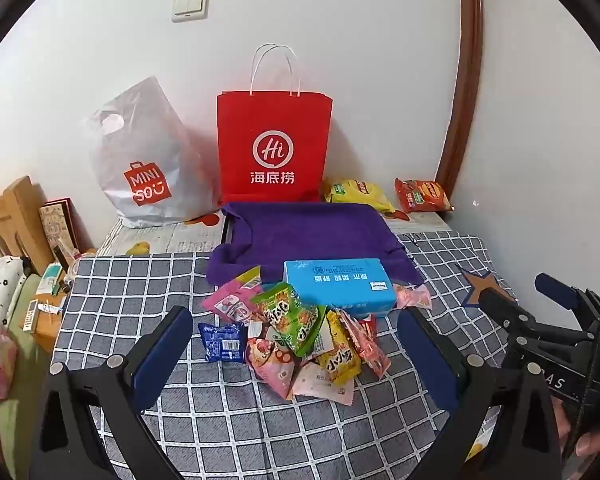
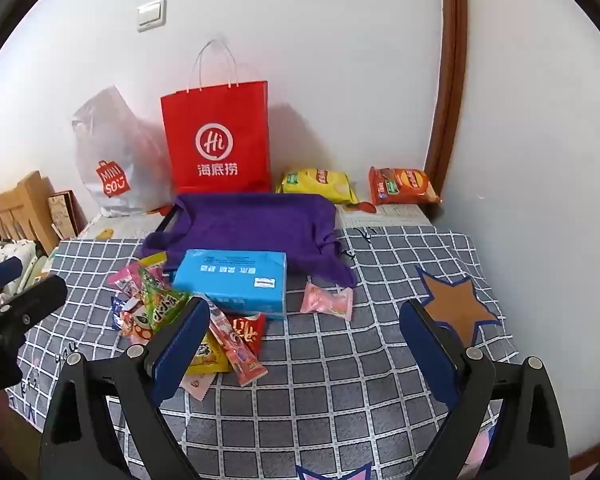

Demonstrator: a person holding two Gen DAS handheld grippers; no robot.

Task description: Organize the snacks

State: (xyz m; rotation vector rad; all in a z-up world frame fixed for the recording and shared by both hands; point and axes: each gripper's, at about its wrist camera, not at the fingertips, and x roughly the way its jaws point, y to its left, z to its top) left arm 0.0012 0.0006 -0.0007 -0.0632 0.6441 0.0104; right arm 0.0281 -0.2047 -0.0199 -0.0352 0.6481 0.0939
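Note:
A heap of small snack packets (image 1: 300, 340) lies on the grey checked cloth, with a blue box (image 1: 338, 286) at its far side. A lone pink candy packet (image 2: 327, 301) lies to the right of the box. A purple cloth (image 1: 312, 236) lies behind the box. A yellow chip bag (image 1: 358, 194) and an orange chip bag (image 1: 422, 195) lie by the wall. My left gripper (image 1: 296, 344) is open and empty, hovering just before the heap. My right gripper (image 2: 304, 340) is open and empty, to the right of the heap (image 2: 188, 320).
A red paper bag (image 1: 274, 146) and a white Miniso plastic bag (image 1: 148, 168) stand against the wall. A wooden headboard (image 1: 12, 220) and bedside clutter are at the left. A wooden door frame (image 1: 466, 80) is at the right. The right gripper shows at the right edge of the left wrist view (image 1: 540, 320).

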